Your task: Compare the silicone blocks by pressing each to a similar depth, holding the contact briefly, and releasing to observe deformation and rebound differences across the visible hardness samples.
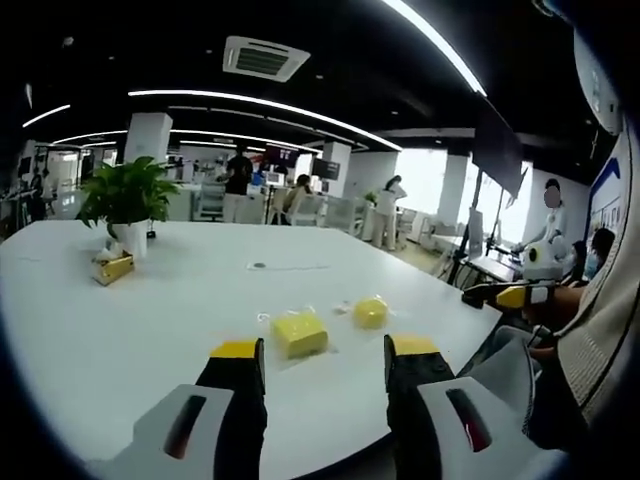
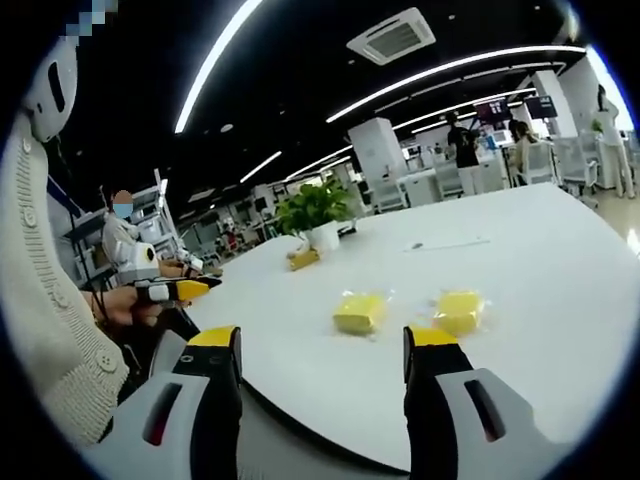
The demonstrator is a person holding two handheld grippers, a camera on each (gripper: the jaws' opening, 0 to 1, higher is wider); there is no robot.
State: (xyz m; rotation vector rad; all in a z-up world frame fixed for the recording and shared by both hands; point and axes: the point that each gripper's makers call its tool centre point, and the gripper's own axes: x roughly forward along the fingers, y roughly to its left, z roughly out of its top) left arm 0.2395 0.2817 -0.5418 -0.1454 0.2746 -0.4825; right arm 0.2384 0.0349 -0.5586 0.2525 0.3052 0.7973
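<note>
Two yellow silicone blocks, a square one [image 1: 299, 334] and a rounder one [image 1: 370, 312], lie untouched near the white table's [image 1: 150, 320] edge. The left gripper [image 1: 325, 362] and right gripper [image 2: 323, 352] both hang wide open and empty short of them, so every press appears left to do.

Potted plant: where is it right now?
In the left gripper view the potted plant stands far-left on the white table, beyond the two yellow silicone blocks, beside a small yellow box.
</note>
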